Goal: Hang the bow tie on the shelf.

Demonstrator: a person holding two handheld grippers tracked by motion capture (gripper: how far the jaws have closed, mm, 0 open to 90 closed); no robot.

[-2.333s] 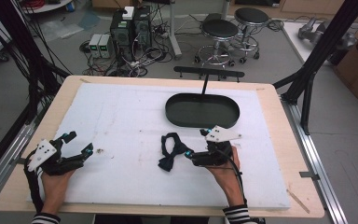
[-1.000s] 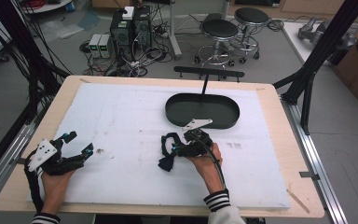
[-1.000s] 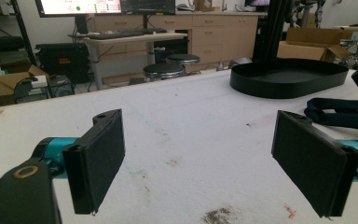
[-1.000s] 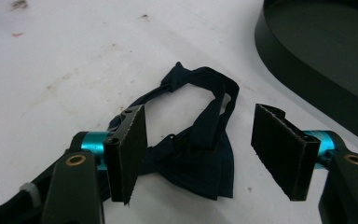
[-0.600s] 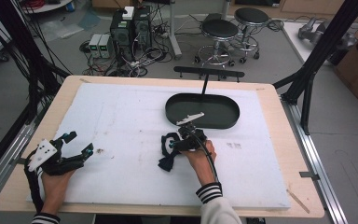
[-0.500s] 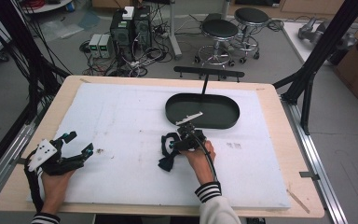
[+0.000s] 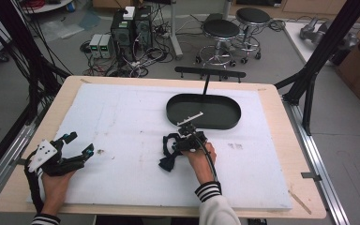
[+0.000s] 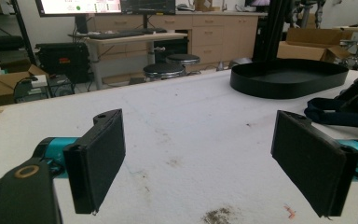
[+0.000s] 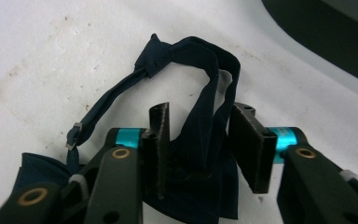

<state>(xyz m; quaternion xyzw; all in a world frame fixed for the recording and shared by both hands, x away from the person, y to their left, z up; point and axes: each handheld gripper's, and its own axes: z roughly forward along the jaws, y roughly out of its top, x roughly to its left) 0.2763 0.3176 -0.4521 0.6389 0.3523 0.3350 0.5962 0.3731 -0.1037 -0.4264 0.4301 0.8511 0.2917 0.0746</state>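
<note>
The dark blue bow tie (image 7: 169, 151) lies on the white worktop (image 7: 122, 122), just at 7 o'clock from the black oval tray (image 7: 204, 111) and well apart from the left gripper (image 7: 77, 143). The right gripper (image 7: 182, 144) is the nearer one by far: it sits right over the tie's upper end, and in the right gripper view its fingers (image 9: 161, 140) stand apart with folds of the tie's fabric (image 9: 200, 140) lying in the gap between them, not yet pinched as far as can be seen. From those fingers the strap loops away toward 12 o'clock, knots, then runs back toward 8 o'clock to a small metal clasp (image 9: 74, 135); a wider lobe of cloth lies at about 8 o'clock, low at the picture's edge. In the high view the tie's long axis runs roughly from 1 o'clock down to 7 o'clock, the tray lying beyond it at 1 o'clock. The left gripper rests at the worktop's 8 o'clock corner, its fingers (image 8: 98, 158) wide apart around nothing. Judging from this, the closing grip falls to the right hand, on the bunched middle of the tie.
</note>
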